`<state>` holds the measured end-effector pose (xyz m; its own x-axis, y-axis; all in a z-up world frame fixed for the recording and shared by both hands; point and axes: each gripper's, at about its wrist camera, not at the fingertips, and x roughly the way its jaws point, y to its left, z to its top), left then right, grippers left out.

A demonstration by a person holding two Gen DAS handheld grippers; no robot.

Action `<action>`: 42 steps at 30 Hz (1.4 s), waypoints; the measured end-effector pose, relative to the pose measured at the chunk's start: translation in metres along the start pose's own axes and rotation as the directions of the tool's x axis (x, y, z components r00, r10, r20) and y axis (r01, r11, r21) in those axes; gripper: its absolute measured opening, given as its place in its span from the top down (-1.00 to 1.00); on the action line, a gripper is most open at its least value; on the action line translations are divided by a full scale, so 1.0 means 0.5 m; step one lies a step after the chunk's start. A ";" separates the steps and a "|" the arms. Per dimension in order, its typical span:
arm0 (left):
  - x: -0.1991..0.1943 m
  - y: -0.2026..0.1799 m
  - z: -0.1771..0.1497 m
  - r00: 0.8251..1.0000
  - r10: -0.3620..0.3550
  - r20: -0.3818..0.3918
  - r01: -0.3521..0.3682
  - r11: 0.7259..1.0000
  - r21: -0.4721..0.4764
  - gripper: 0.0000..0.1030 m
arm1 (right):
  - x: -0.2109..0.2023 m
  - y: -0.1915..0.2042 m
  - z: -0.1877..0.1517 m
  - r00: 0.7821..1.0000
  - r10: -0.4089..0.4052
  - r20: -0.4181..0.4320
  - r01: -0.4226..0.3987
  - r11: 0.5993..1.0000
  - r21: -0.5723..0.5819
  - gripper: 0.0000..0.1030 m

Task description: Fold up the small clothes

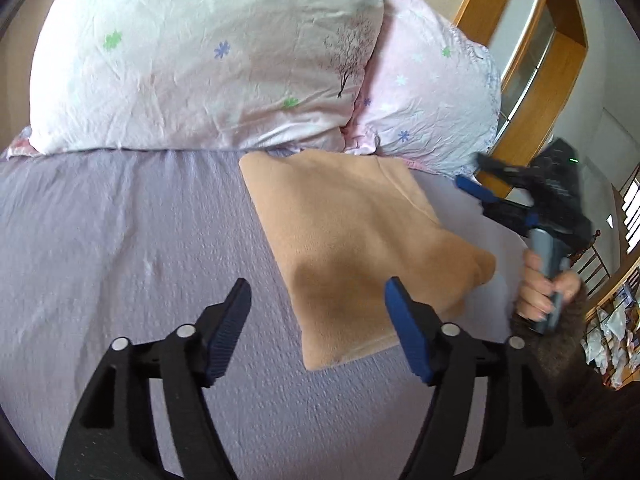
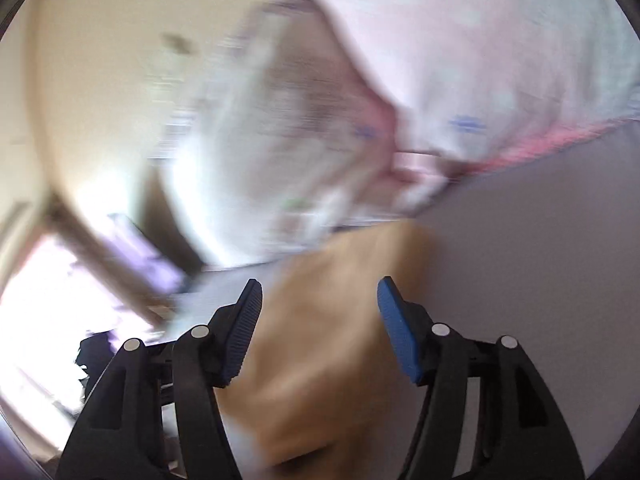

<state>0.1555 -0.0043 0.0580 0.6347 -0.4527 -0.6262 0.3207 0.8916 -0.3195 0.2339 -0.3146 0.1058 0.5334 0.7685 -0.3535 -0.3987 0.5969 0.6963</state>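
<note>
Lilac crinkled bedsheet [image 1: 120, 240] covers the bed and fills the left of the left wrist view. At the head of the bed a large white pillow [image 1: 200, 60] printed with small green and blue flowers and a bare tree lies on the left, with a pale pink pillow [image 1: 424, 96] of the same print overlapping just beside it on the right.

Low in that view, the left gripper [image 1: 318, 300] hovers over the sheet with its blue-padded fingers spread wide and nothing between them; its right finger [image 1: 408, 336] stands in front of the near edge of the garment, and whether it touches the cloth cannot be told.

To the right of centre lies the folded tan fleece garment [image 1: 360, 248], a flat, roughly rectangular bundle set at a slant on the sheet, its far corner just beside the pillows.

Further right, the right gripper [image 1: 486, 178] is raised above the bed edge beyond the garment, blurred, gripped by a hand [image 1: 540, 288] around its grey handle. Behind it is a wooden frame [image 1: 560, 60].

The right wrist view is heavily smeared. There the right gripper [image 2: 320, 308] has its fingers wide apart and empty, with the tan garment [image 2: 332, 340] below and between them, and the pillows [image 2: 440, 60] beyond.
</note>
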 end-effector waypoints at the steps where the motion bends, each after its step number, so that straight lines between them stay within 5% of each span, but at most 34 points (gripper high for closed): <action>1: -0.011 -0.002 -0.001 1.000 0.005 0.012 -0.005 1.000 0.008 -0.52 | 0.000 0.033 -0.017 0.999 0.031 -0.031 -0.032 0.999 -0.024 -0.43; 3: -0.029 -0.004 -0.007 1.000 0.015 0.027 -0.015 1.000 0.020 -0.65 | 0.006 0.076 -0.055 0.996 -0.010 -0.093 0.004 0.998 -0.070 -0.63; 5: -0.035 -0.004 -0.013 0.999 0.022 0.028 -0.022 1.000 0.020 -0.69 | 0.022 0.087 -0.099 0.977 -0.145 -0.158 0.130 0.986 -0.102 -0.64; 8: -0.039 -0.009 -0.028 0.999 0.042 0.015 -0.043 0.999 0.016 -0.87 | 0.060 0.031 -0.166 0.903 -0.319 -0.286 0.319 0.946 -0.048 -0.63; 12: -0.038 -0.026 -0.058 0.985 0.171 -0.018 -0.170 0.985 0.042 -0.96 | 0.006 0.027 -0.194 0.929 -0.300 -0.216 0.311 0.950 0.021 -0.56; 14: -0.031 -0.032 -0.072 0.970 0.237 -0.053 -0.234 0.971 0.053 -0.96 | -0.027 0.050 -0.198 0.938 -0.309 -0.159 0.315 0.949 0.015 -0.72; 15: -0.026 -0.035 -0.079 0.965 0.254 -0.073 -0.250 0.967 0.056 -0.96 | -0.040 0.063 -0.200 0.934 -0.332 -0.136 0.335 0.942 0.002 -0.96; 18: -0.011 -0.040 -0.097 0.954 0.274 -0.122 -0.268 0.961 0.064 -0.97 | -0.063 0.084 -0.220 0.889 -0.450 -0.087 0.447 0.893 -0.050 -0.97; 21: 0.016 -0.048 -0.108 0.930 0.329 -0.165 -0.316 0.944 0.099 -0.97 | -0.052 0.097 -0.244 0.817 -0.569 -0.095 0.562 0.822 -0.095 -0.97; 25: 0.046 -0.062 -0.113 0.898 0.393 -0.197 -0.370 0.917 0.148 -0.97 | -0.012 0.091 -0.254 0.762 -0.638 -0.114 0.623 0.769 -0.141 -0.97; 28: 0.062 -0.063 -0.114 0.881 0.421 -0.215 -0.394 0.905 0.158 -0.97 | 0.015 0.095 -0.264 0.685 -0.716 -0.133 0.692 0.697 -0.188 -0.97; 30: 0.071 -0.058 -0.114 0.876 0.420 -0.236 -0.396 0.907 0.144 -0.96 | 0.032 0.102 -0.275 0.654 -0.745 -0.131 0.711 0.665 -0.230 -0.97; 36: 0.086 -0.041 -0.110 0.874 0.395 -0.282 -0.386 0.918 0.089 -0.97 | 0.069 0.095 -0.285 0.608 -0.781 -0.146 0.737 0.623 -0.262 -0.97; 42: 0.091 -0.041 -0.106 0.875 0.398 -0.275 -0.389 0.917 0.090 -0.97 | 0.077 0.094 -0.295 0.591 -0.788 -0.170 0.746 0.615 -0.256 -0.97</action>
<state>0.1406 -0.0432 -0.0019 0.4902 -0.0418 -0.8706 0.1109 0.9937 0.0148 0.1259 -0.2229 0.0329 0.5032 0.0231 -0.8639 -0.0382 0.9993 0.0044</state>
